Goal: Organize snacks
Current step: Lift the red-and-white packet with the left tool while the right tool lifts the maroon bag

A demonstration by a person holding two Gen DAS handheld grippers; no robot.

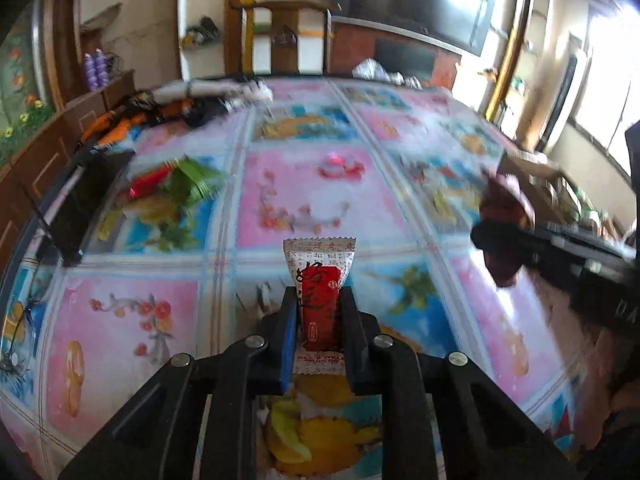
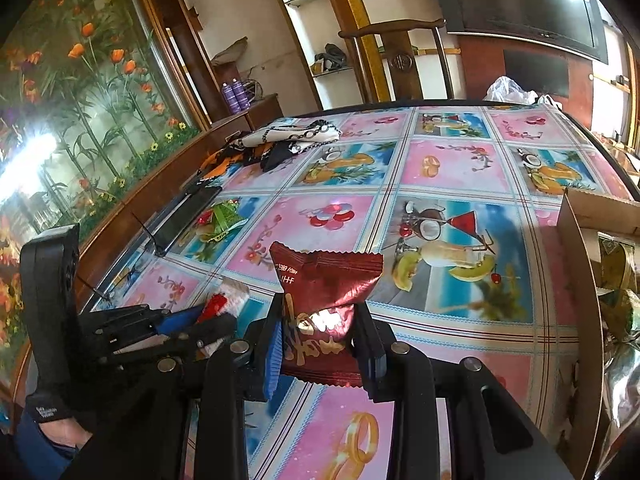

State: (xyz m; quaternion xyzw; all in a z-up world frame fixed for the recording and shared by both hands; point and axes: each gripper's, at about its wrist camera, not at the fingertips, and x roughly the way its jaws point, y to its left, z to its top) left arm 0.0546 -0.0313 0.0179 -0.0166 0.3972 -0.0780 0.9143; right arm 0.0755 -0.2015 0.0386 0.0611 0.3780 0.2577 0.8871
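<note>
My left gripper is shut on a small white and red snack packet, which stands upright between its pads above the patterned tablecloth. My right gripper is shut on a dark red foil snack packet, crumpled between the pads. In the left wrist view the right gripper shows at the right edge with that dark red packet. In the right wrist view the left gripper is at the lower left, holding its white and red packet. Green and red snacks lie at the table's left side.
A black phone-like slab lies near the table's left edge. Scarves and cloth are heaped at the far left corner. An open cardboard box with shiny wrappers stands at the right edge. A chair and a white plastic bag are beyond the table.
</note>
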